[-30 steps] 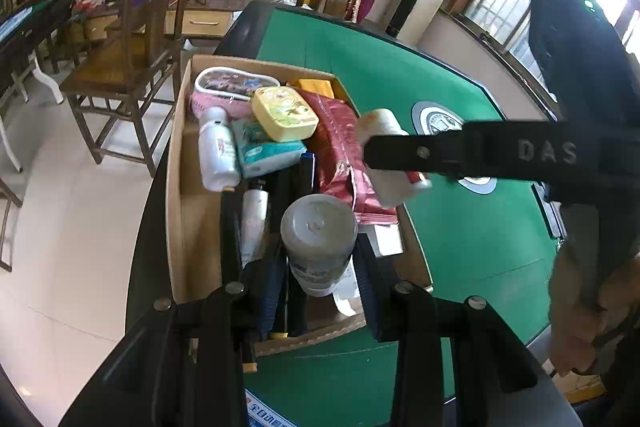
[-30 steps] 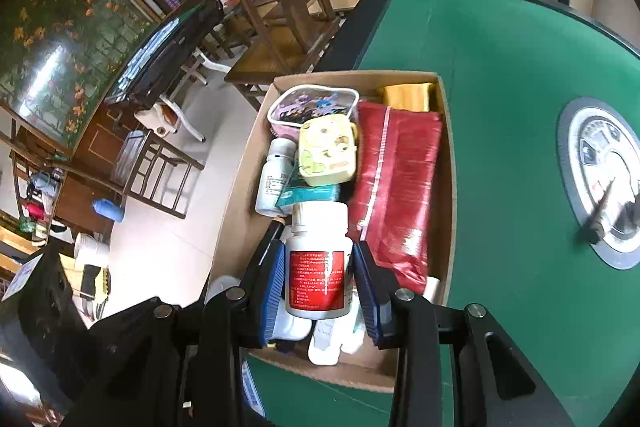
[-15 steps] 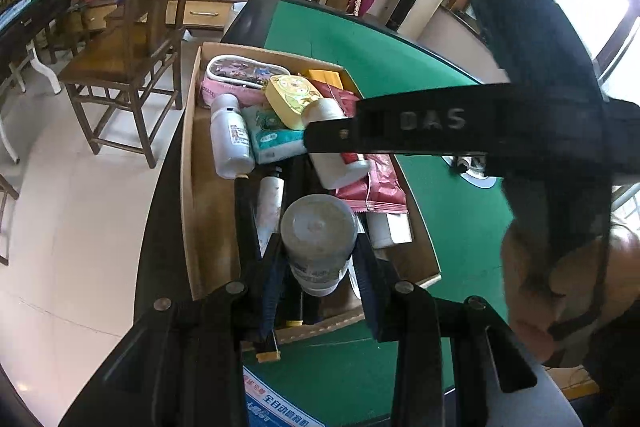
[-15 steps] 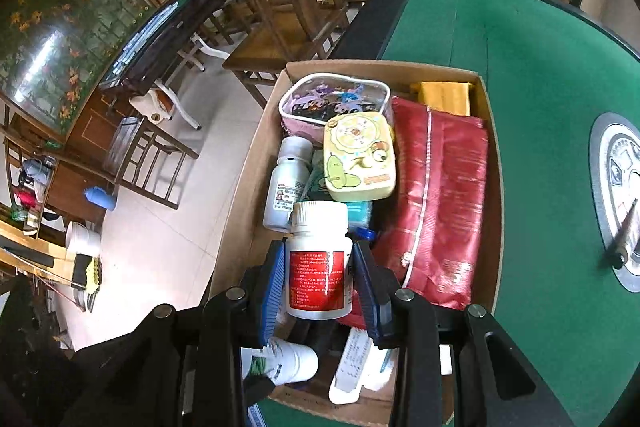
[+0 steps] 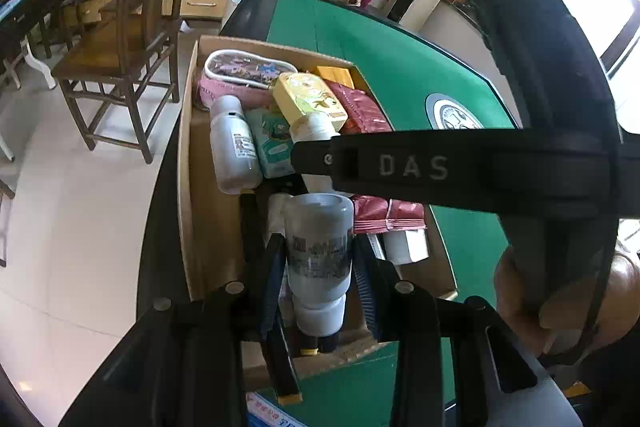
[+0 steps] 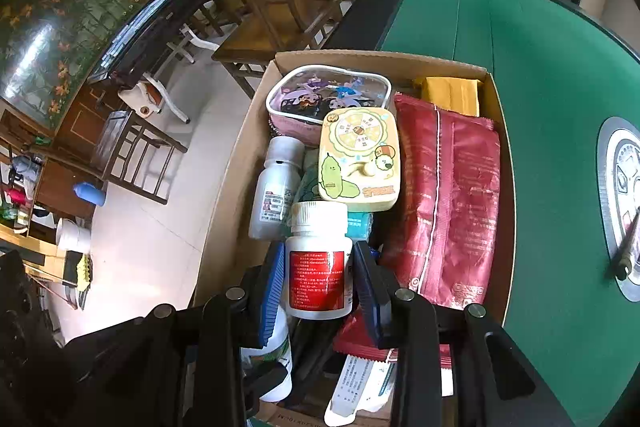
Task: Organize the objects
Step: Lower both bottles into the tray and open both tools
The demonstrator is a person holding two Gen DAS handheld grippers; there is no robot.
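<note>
Right now both grippers hang over an open cardboard box (image 6: 240, 163) that sits at the edge of a green-topped table (image 6: 540, 39), and each one carries a bottle. The left gripper (image 5: 318, 267) has its blue-lined jaws pressed against the sides of a grey bottle (image 5: 318, 247), which points away from the camera with its flat end forward and a printed label across its middle; it is held above the near end of the box. The right gripper (image 6: 318, 275) grips a white bottle with a red label (image 6: 318, 267) between its pads, cap pointing forward, over the near half of the box. In the left wrist view the right gripper's black body crosses the frame from the right, with a hand (image 5: 560, 299) wrapped around its handle. Inside the box, a clear cartoon-print pouch (image 6: 328, 95) lies at the far end, with a yellow packet (image 6: 452, 95) in the far right corner. A cream tin with cartoon figures (image 6: 360, 159) rests on top of a teal tissue pack (image 5: 274, 143), and a white bottle (image 6: 276, 187) lies on its side along the left wall. A large red foil bag (image 6: 452, 203) fills the right side. Beyond the table stand wooden chairs (image 5: 128, 39) on a pale tiled floor.
</note>
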